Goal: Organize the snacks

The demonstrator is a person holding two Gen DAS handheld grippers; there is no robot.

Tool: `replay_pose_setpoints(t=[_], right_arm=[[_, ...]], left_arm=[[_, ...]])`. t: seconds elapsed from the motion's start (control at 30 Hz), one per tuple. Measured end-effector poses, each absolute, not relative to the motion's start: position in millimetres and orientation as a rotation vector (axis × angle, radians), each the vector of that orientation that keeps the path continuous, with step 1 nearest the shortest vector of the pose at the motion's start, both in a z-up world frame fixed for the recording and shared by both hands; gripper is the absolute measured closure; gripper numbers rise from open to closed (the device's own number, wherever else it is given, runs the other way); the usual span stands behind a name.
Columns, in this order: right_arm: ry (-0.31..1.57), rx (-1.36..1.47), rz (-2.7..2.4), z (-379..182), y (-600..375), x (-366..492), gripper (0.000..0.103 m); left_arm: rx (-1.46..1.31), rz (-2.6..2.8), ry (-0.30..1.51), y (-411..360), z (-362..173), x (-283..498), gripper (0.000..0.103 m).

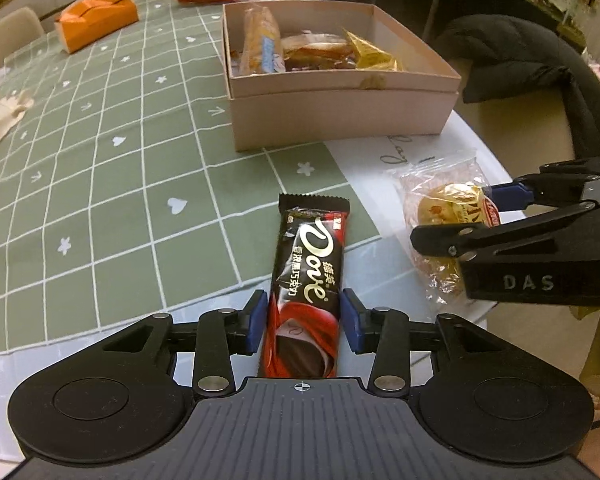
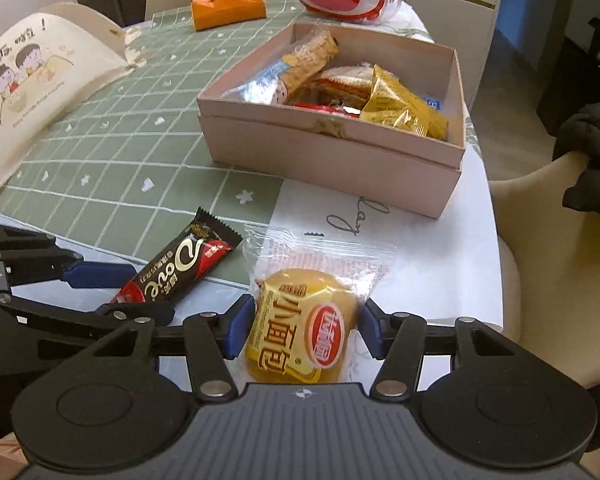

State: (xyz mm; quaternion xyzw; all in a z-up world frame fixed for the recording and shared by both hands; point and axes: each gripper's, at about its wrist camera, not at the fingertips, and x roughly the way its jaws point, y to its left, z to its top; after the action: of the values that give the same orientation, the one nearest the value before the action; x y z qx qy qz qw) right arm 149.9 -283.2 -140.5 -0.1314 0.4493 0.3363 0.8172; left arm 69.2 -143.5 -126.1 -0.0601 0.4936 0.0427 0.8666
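Left gripper (image 1: 304, 322) sits low over the table edge, blue pads either side of the Dove chocolate bar (image 1: 309, 276), right up against the wrapper, though whether they grip it I cannot tell. Right gripper (image 2: 306, 330) straddles the small bun packet (image 2: 308, 320), pads touching its clear wrapper; a firm clamp is not certain either. Both snacks lie on the checked tablecloth (image 1: 100, 160), near the open pink box (image 2: 332, 152) already holding wrapped snacks.
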Motion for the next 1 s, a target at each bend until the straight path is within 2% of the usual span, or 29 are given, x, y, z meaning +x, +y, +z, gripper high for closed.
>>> replay_pose_setpoints(t=[0.43, 0.47, 0.5, 0.53, 0.57, 0.77, 1.0], right_arm=[[0.901, -0.196, 0.665, -105.4, -277.2, 140.8, 0.048], [0.895, -0.193, 0.663, -102.6, -276.3, 141.0, 0.048], [0.886, -0.188, 0.659, -99.0, -275.3, 140.7, 0.048], [0.877, -0.183, 0.655, -95.2, -274.4, 140.4, 0.048], [0.869, -0.18, 0.651, -91.7, -273.3, 140.6, 0.048], [0.835, -0.188, 0.624, -81.1, -267.8, 139.0, 0.048], [0.971, -0.194, 0.602, -120.1, -260.1, 140.4, 0.048]], left_arm=[[-0.11, -0.01, 0.956, -122.4, -87.8, 57.3, 0.061], [-0.109, -0.017, 0.947, -119.9, -84.6, 57.2, 0.065], [-0.112, -0.029, 0.939, -117.5, -81.5, 57.2, 0.077], [-0.122, -0.047, 0.931, -115.1, -78.3, 57.6, 0.099], [-0.128, -0.051, 0.925, -112.6, -74.8, 58.7, 0.096], [-0.12, -0.033, 0.926, -94.7, -75.8, 61.2, 0.095], [-0.097, -0.024, 1.051, -88.4, -95.5, 57.6, 0.088]])
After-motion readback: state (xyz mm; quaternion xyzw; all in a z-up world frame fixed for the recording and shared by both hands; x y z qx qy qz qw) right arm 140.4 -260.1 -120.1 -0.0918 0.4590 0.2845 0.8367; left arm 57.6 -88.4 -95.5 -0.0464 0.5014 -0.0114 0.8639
